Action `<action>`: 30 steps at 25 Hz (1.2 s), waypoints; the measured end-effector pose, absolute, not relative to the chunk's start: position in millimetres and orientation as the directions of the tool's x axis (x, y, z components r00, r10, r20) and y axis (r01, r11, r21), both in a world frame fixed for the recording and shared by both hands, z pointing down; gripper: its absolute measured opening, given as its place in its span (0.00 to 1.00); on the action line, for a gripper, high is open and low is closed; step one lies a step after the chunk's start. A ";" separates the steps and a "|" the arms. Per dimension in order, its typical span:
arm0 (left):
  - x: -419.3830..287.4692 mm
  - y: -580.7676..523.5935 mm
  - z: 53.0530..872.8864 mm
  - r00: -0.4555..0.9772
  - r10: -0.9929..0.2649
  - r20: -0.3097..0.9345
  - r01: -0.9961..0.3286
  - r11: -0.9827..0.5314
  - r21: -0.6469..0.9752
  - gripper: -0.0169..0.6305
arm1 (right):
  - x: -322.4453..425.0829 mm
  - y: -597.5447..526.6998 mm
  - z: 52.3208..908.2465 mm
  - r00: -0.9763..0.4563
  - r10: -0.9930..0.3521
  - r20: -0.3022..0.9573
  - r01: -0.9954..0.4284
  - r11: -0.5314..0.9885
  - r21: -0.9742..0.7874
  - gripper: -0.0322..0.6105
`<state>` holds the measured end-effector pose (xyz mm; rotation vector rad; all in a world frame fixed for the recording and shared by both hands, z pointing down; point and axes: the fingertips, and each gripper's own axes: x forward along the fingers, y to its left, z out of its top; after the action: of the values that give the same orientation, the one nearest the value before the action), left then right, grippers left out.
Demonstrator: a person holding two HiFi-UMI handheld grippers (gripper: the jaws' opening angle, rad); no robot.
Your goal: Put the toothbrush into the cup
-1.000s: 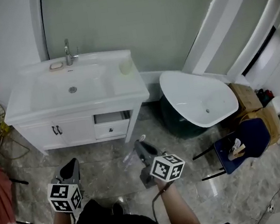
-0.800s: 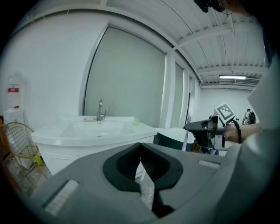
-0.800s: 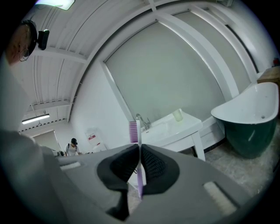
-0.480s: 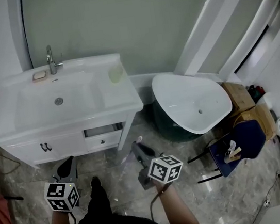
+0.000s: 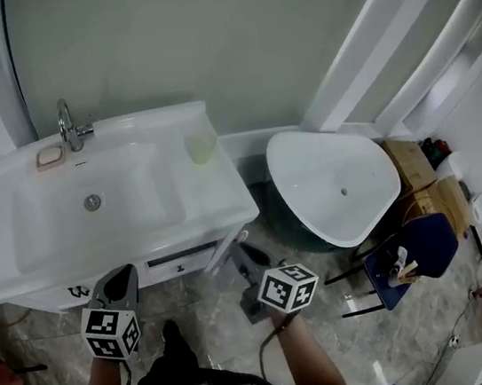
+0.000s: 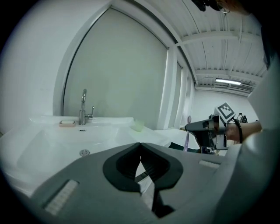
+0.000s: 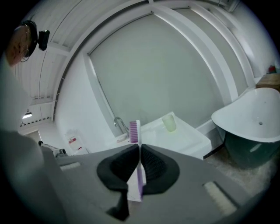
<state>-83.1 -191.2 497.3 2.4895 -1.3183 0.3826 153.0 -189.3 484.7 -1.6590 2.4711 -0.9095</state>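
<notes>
Jaws of the right gripper [image 7: 139, 148] clamp the purple toothbrush [image 7: 134, 130] upright, head up. Jaws of the left gripper [image 6: 140, 146] are together, empty. The pale cup [image 5: 201, 143] stands on the counter [image 5: 224, 200], at its far right corner, well beyond both grippers.

Grey-green wall [image 5: 199, 32] behind a white vanity [image 5: 224, 197] with a moulded basin, a chrome tap [image 5: 68, 128] and a soap dish [image 5: 49, 156] at its back edge, and a drawer [image 5: 179, 257] under the front edge. Just right of the vanity, a white freestanding bathtub [image 5: 337, 177] with a dark underside stands on a grey marbled floor [image 5: 214, 312], with slanted white frame members [image 5: 372, 51] behind it. Further right are cardboard boxes [image 5: 416, 165] and a blue chair [image 5: 425, 249] with small items on its seat; the left gripper view shows a lit strip light [image 6: 227, 82] on a ribbed white ceiling.
</notes>
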 end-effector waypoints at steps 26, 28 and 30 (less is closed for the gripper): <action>-67.9 -360.5 477.2 0.558 -0.766 0.319 -0.827 -0.543 0.145 0.04 | 210.6 -400.0 406.2 -0.305 -0.943 0.131 -0.886 0.230 -0.402 0.08; -61.0 -372.3 477.4 0.537 -0.780 0.323 -0.841 -0.523 0.137 0.04 | 218.9 -423.4 402.0 -0.325 -0.939 0.112 -0.877 0.255 -0.408 0.08; -51.4 -384.9 476.2 0.515 -0.794 0.323 -0.855 -0.501 0.134 0.04 | 227.4 -447.4 398.4 -0.352 -0.931 0.097 -0.865 0.283 -0.414 0.08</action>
<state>-51.4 -384.9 476.2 2.4834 -1.3866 0.3184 227.4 -447.4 398.4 -1.6835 2.3807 -0.6033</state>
